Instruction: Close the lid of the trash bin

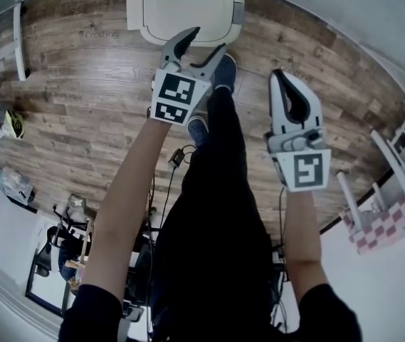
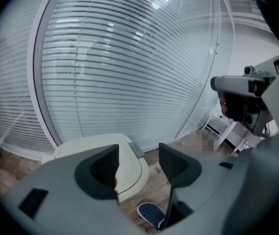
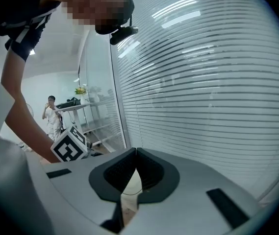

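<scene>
— Trash bin lid (image 1: 188, 6): down yet?
— Left gripper (image 1: 208, 41): jaws wide apart, nothing between, held above the near rim. Right gripper (image 1: 279, 75): jaws together, empty, off to the right. Beyond, lid lying flat, far across the wooden floor (image 1: 81, 98) by the blinds (image 2: 129, 58). Looks closed; seemingly nothing left.

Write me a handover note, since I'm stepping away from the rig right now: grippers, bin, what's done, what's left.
Left gripper: open, nothing between its jaws, held over the near edge of the trash bin.
Right gripper: shut, empty, off to the right and clear of the bin.
Lid: lies flat on the bin and looks closed.
Done: lid down.
Left: probably only checking that it sits flush, then drawing both grippers back.
</scene>
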The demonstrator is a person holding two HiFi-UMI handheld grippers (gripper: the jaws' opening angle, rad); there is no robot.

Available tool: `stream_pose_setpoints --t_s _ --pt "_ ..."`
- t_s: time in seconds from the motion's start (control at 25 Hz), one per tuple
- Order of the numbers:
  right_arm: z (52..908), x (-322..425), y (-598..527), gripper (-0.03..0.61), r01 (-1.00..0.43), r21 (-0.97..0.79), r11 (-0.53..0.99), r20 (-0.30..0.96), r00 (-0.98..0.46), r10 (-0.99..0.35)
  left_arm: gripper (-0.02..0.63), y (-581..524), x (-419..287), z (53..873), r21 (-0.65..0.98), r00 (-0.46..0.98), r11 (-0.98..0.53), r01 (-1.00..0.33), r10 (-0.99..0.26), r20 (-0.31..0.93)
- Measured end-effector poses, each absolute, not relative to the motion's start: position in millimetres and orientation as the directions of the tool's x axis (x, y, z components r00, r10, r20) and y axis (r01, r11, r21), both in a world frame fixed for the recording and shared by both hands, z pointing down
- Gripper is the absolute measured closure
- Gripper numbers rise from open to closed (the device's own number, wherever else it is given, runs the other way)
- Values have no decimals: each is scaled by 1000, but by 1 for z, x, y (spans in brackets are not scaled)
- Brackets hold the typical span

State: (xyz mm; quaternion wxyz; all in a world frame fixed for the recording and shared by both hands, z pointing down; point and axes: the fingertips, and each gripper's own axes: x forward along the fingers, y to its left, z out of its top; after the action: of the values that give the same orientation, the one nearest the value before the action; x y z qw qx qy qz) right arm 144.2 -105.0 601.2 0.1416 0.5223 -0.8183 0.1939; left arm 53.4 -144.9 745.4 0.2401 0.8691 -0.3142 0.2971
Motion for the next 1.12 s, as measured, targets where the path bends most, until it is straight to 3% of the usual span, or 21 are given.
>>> stream_pose_setpoints --t_s 0.64,1.12 --pt "454 116 -33 574 -912 -139 386 314 -410 -856 344 -65 -51 535 129 520 -539 -833 -679 519" --pt "393 83 21 574 -899 -47 436 291 -430 -855 344 8 -70 421 162 555 -536 -828 -744 373"
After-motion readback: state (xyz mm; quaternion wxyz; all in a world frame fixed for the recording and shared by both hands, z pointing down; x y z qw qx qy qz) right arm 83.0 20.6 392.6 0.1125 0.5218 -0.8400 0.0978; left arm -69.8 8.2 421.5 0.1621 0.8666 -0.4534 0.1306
